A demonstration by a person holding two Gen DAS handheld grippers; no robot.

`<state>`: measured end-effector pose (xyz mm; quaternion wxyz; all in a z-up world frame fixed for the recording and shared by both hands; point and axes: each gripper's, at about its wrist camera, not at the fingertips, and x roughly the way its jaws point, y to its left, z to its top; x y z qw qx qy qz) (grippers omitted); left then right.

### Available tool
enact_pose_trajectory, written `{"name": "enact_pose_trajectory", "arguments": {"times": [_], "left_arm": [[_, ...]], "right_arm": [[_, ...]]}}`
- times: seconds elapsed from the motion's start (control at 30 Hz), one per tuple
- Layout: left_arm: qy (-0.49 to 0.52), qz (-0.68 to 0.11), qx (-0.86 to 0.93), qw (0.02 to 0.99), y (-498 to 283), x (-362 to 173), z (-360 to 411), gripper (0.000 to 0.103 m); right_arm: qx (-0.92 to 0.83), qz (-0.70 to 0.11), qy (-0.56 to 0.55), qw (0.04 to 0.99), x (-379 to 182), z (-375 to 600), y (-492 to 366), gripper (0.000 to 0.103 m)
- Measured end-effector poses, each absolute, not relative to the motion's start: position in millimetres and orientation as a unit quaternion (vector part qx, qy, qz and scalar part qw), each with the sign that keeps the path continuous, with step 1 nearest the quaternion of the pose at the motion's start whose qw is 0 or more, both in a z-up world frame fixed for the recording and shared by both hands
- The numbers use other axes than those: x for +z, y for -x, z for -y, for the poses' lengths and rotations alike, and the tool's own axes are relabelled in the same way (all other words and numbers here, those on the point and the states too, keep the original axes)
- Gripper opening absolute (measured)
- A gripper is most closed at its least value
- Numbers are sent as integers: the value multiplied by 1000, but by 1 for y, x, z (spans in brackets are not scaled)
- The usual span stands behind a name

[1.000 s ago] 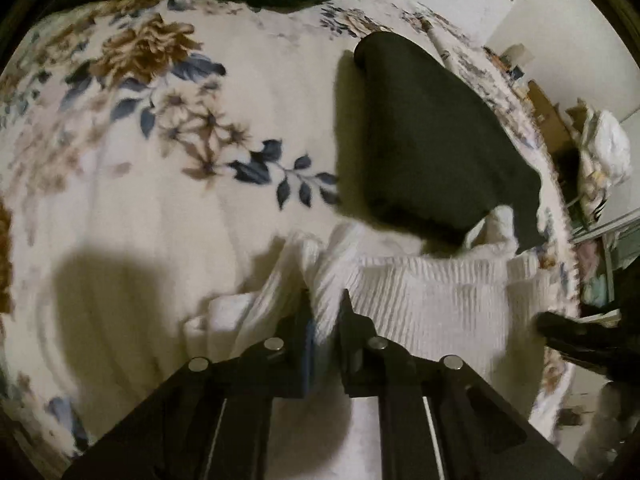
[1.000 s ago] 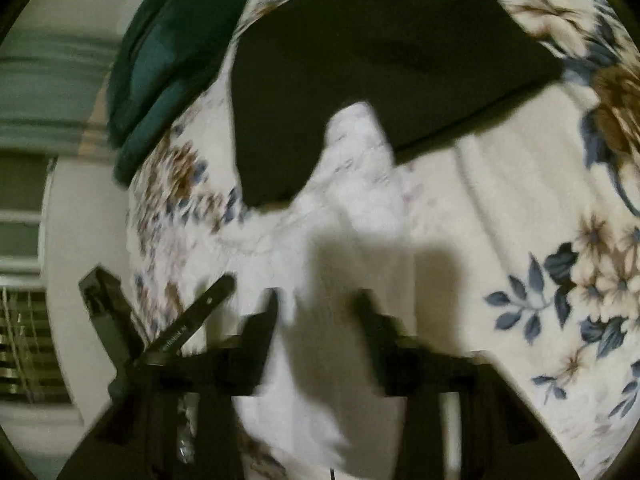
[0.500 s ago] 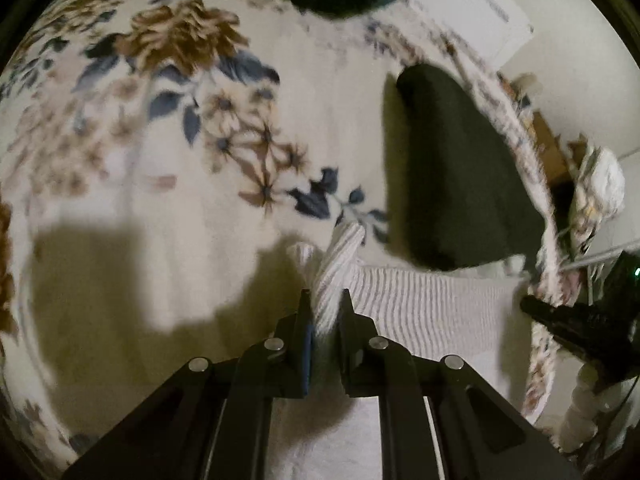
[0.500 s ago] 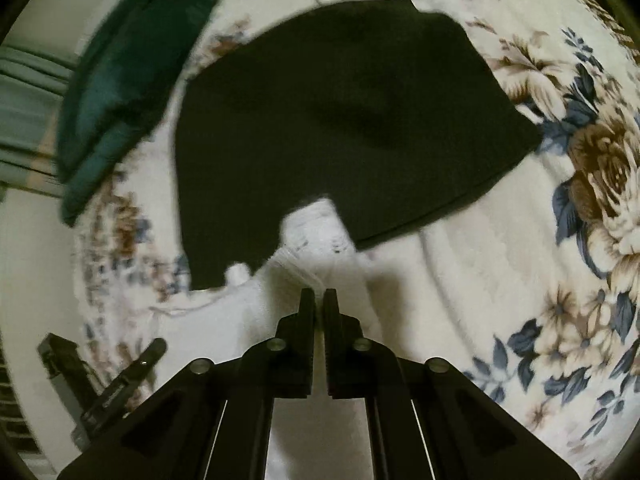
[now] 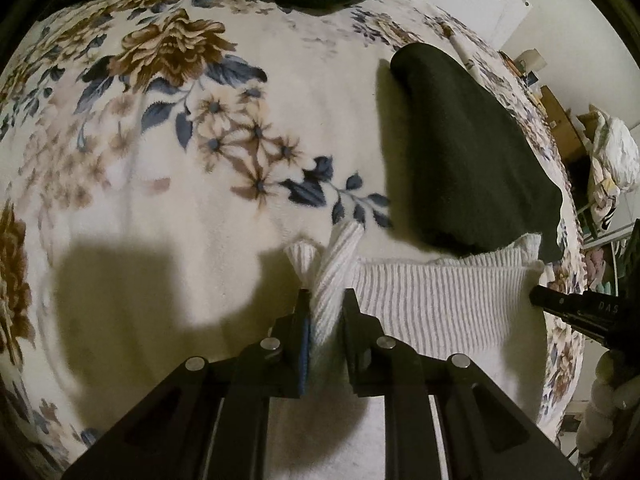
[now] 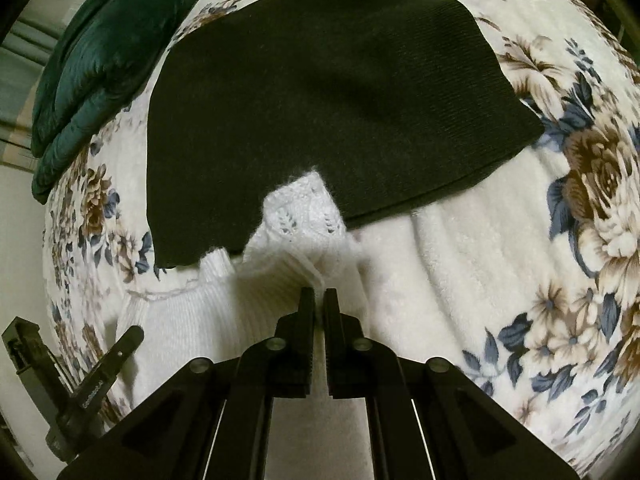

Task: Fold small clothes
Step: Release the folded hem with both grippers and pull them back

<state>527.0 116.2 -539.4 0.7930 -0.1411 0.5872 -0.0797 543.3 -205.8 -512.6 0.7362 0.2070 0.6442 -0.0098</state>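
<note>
While the left wrist view is considered, the white knit garment (image 5: 432, 300) is pinched by the left gripper (image 5: 325, 304) beside the black cloth (image 5: 472, 152). Right wrist view: the right gripper (image 6: 319, 300) is pressed onto its edge below that cloth (image 6: 332, 92). A 2-corner fold is judged underway; both corners must be carried over evenly.

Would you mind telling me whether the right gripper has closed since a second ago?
Yes. The right gripper, open before, is now shut on the white knit garment near the black garment.
</note>
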Motion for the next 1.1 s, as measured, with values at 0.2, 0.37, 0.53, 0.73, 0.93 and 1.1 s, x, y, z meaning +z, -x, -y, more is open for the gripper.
{"name": "enact_pose_trajectory", "arguments": {"times": [0.2,0.37,0.53,0.73,0.93,1.1], "left_arm": [[136,-584,-65,798,-523,-530,-114,15],[117,-552,-52,824,-513,-501,-118,29],[119,-536,-45,834,-493,-482,-135,93],[200,-592,-33,780,-418,-508,-162,93],[339,-612,-16,714,-322,-533,-172,93],[417,-593,-41,687,-290,-556,-146,93]], "right_arm": [[-3,-644,-206,737,-509,204,-543,5],[23,-649,-227,726,-496,211,-536,38],[49,-645,-250,721,-478,228,-507,56],[83,-667,-260,693,-481,241,-459,70],[110,-681,-272,670,-498,268,-434,81],[164,-676,-295,655,-517,278,-467,86]]}}
